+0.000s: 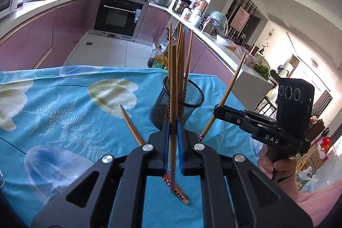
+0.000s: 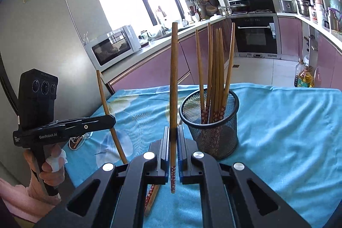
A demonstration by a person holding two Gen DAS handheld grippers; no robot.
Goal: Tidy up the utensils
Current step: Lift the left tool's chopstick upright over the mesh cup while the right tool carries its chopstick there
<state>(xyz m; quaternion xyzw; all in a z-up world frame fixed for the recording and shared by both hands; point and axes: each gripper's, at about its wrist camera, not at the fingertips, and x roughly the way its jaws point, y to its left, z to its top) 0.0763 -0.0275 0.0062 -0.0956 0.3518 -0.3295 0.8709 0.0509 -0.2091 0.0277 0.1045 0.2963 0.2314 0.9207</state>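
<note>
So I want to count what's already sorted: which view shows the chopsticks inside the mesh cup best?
The right wrist view: the mesh cup stands unblocked, its chopsticks fanned apart and its patterned ends visible through the mesh. In the left wrist view the cup sits behind the held chopstick, which overlaps the bunch.

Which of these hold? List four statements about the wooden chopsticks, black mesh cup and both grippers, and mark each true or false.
1. The left gripper is shut on a wooden chopstick. True.
2. The right gripper is open and empty. False: it is shut on a second wooden chopstick.
3. The black wire-mesh cup lies on its side. False: it stands upright on the blue floral tablecloth, with chopsticks inside.
4. A loose chopstick lies on the tablecloth. True.
</note>
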